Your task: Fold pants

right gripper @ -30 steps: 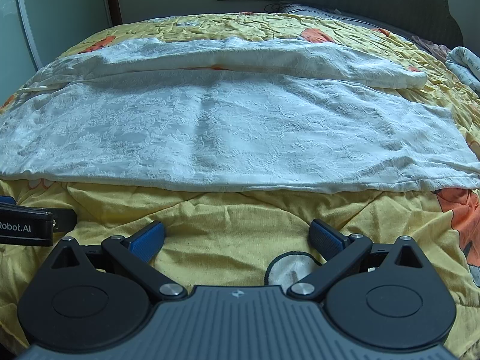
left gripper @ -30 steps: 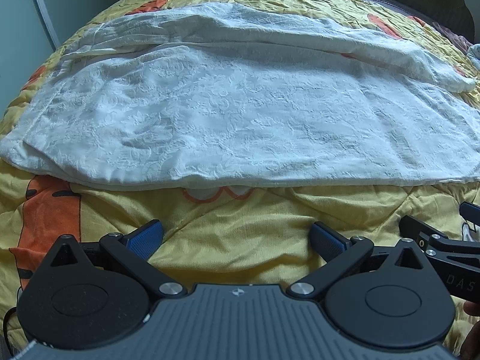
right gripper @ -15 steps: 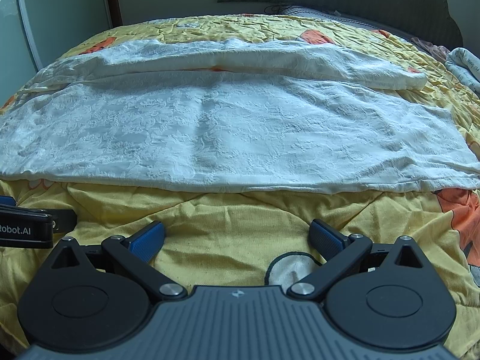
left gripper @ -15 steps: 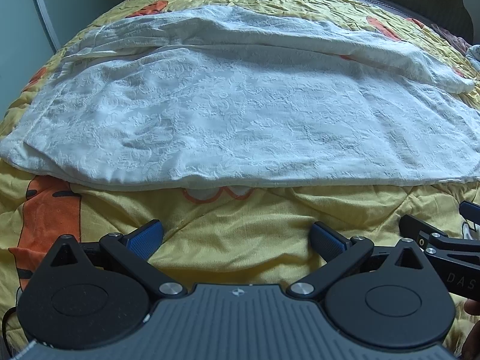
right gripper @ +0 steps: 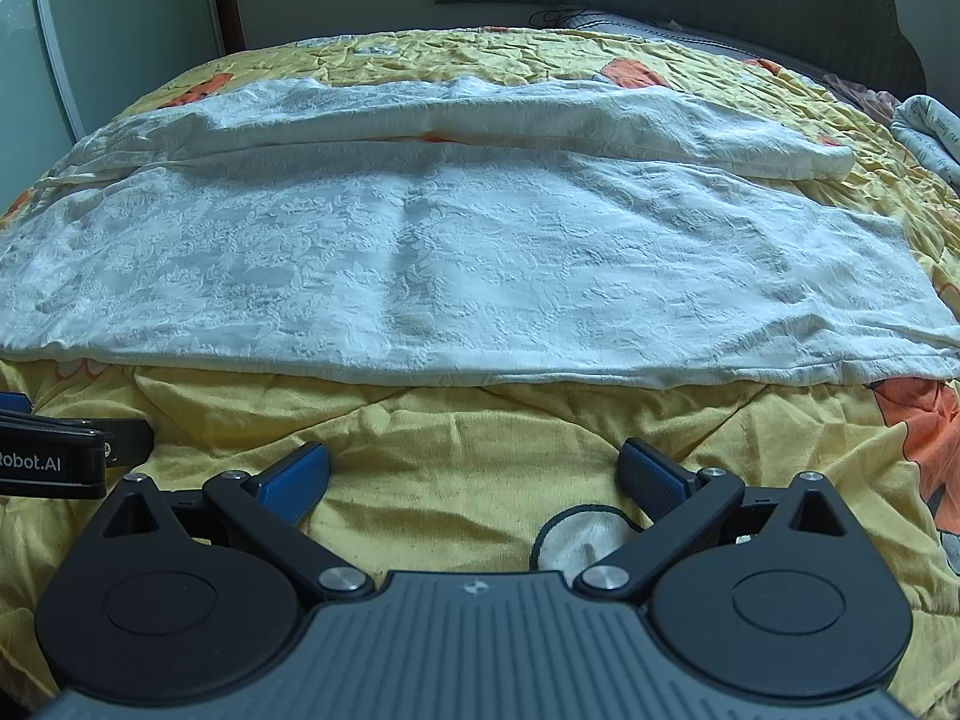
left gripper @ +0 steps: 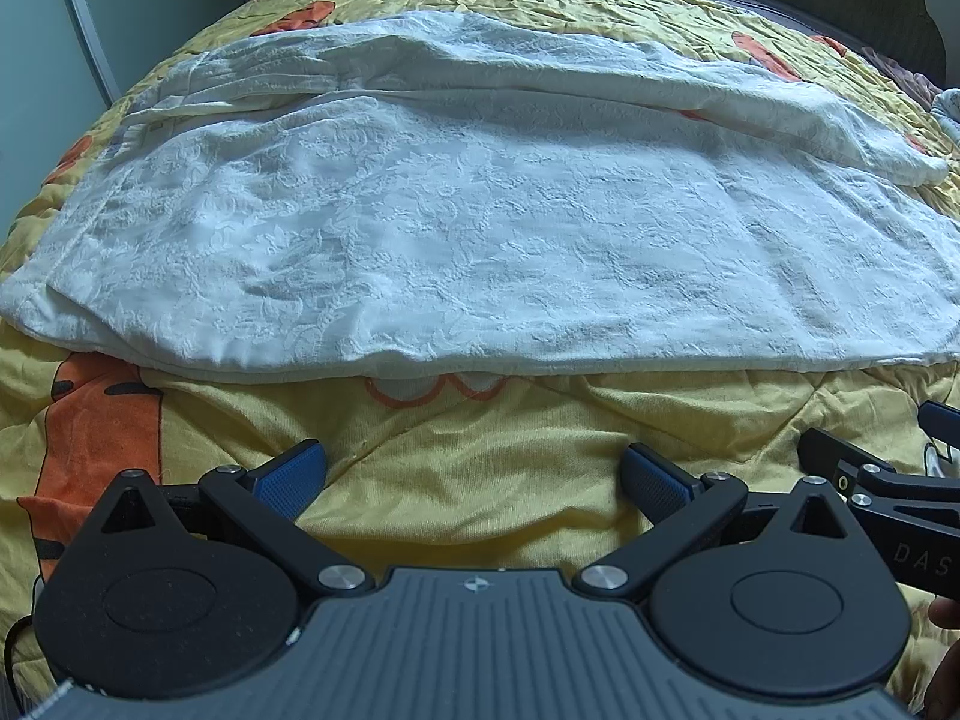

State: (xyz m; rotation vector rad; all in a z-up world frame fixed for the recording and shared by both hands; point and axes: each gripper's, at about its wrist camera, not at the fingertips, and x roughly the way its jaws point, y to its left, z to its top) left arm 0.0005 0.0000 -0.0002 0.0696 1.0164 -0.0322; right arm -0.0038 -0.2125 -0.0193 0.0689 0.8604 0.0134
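Left gripper sits low over the yellow quilt, blue pads spread wide, holding nothing, and the white pants lie flat just ahead of it, legs running out to its right. Right gripper alongside, equally wide, empty, the pants' near edge straight ahead

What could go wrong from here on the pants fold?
1. The white pants lie directly on a wrinkled yellow quilt, so a low pinch may grab quilt too.
2. The far leg is already bunched; folding over it could lock in creases.
3. The open left gripper and right gripper sit close together and may collide.
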